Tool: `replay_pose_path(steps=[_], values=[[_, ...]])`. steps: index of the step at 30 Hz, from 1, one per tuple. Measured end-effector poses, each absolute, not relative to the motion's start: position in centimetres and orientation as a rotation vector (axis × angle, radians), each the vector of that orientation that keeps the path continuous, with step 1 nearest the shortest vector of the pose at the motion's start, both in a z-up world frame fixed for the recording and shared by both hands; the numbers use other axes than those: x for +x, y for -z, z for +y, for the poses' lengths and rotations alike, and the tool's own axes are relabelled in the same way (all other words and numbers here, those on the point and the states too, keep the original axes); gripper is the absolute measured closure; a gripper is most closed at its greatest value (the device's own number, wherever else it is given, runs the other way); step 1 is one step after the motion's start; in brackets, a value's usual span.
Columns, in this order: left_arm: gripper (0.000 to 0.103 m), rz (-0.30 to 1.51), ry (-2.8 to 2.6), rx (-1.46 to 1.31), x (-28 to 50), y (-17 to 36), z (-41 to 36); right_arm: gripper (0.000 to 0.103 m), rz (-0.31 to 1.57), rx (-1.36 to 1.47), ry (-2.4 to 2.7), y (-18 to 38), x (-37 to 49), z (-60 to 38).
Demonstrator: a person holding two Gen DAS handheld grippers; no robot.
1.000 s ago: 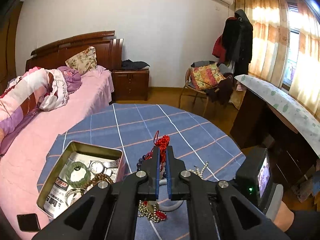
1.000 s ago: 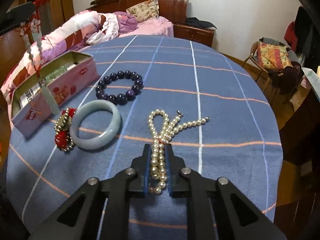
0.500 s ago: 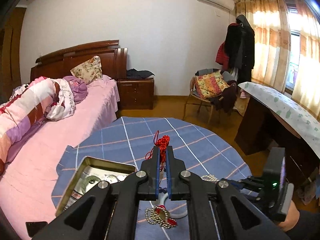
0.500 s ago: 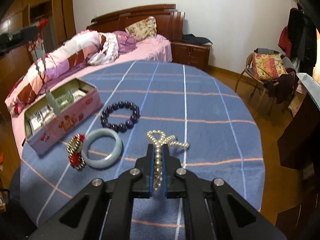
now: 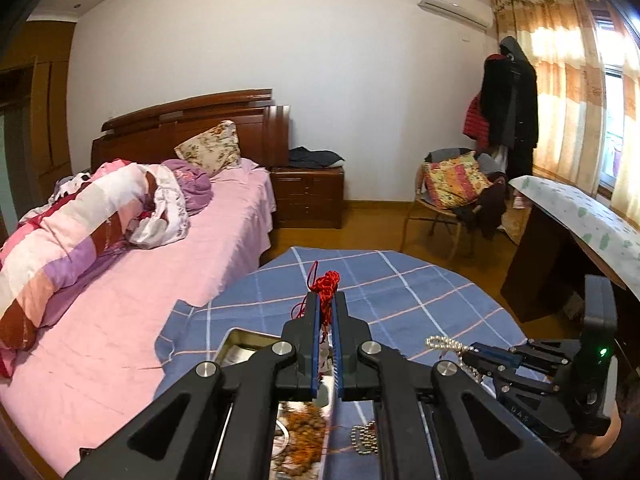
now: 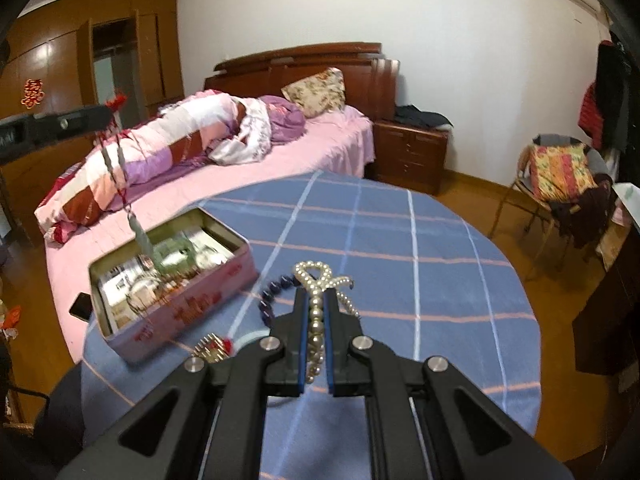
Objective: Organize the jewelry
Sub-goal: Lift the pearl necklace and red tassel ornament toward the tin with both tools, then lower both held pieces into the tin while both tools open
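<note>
My left gripper (image 5: pixel 326 305) is shut on the red knotted cord (image 5: pixel 327 282) of a pendant necklace. In the right wrist view the left gripper (image 6: pixel 107 114) is at the upper left, and the pale green pendant (image 6: pixel 145 240) hangs from it down over the open tin (image 6: pixel 224 280). My right gripper (image 6: pixel 316 297) is shut on a pearl necklace (image 6: pixel 316 276), held up off the blue checked tablecloth (image 6: pixel 400 240). From the left wrist view the right gripper (image 5: pixel 476 350) holds the pearls (image 5: pixel 442 343) beside the tin (image 5: pixel 240 335).
A dark purple bead bracelet (image 6: pixel 269 294) and a gold-and-red bracelet (image 6: pixel 212 350) lie on the cloth by the tin. The tin holds several pieces. A phone (image 6: pixel 81 306) lies on the pink bed (image 6: pixel 320 152). A chair (image 6: pixel 560 176) stands at the right.
Both grippers have risen. The pearl necklace has come up off the cloth in the right gripper. The left gripper has carried the pendant higher, above the tin.
</note>
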State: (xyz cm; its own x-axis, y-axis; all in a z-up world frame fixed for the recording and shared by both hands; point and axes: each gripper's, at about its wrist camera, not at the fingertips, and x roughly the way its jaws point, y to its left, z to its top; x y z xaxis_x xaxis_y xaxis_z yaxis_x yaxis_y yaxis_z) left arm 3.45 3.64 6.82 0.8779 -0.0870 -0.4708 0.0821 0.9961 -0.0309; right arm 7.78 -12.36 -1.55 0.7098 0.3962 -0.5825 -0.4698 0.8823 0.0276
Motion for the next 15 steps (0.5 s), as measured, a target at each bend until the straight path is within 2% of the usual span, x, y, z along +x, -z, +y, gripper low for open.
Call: replay_pose_path(steps=[15], values=[[0.099, 0.535, -0.015, -0.052, 4.4, -5.1, 7.6, 0.094, 0.547, -0.159, -0.602, -1.0, 8.0, -6.0]])
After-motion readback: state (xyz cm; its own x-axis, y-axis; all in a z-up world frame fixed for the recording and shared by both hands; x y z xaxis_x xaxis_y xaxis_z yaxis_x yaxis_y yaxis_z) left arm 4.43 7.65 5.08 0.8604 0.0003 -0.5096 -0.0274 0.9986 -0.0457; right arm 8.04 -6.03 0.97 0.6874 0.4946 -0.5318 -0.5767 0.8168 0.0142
